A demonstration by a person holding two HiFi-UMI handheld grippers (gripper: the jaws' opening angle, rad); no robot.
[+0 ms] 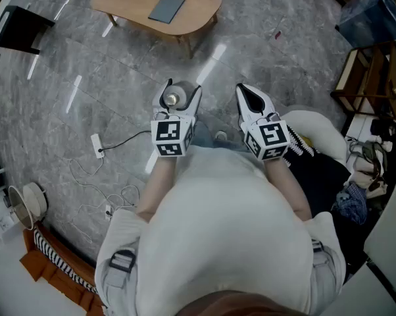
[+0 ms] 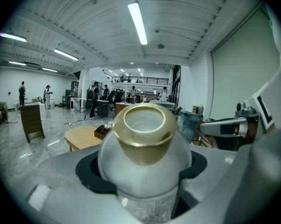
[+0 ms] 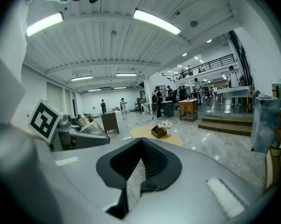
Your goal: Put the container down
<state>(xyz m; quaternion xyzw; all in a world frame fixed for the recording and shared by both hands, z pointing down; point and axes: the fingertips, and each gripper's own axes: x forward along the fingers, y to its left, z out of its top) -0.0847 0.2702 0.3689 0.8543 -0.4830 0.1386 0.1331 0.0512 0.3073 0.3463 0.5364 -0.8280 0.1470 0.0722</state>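
Carrying step: left tongs (image 1: pixel 179 92) clasp the container (image 2: pixel 143 139), right tongs (image 1: pixel 245 94) clenched empty; next, lower it onto the surface (image 1: pixel 129 2).

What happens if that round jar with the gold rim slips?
The round frosted glass jar with a gold rim looks smooth and domed, so it could slide out of the jaws pressed against its sides. It seems to be glass, so it might crack on the hard stone floor.
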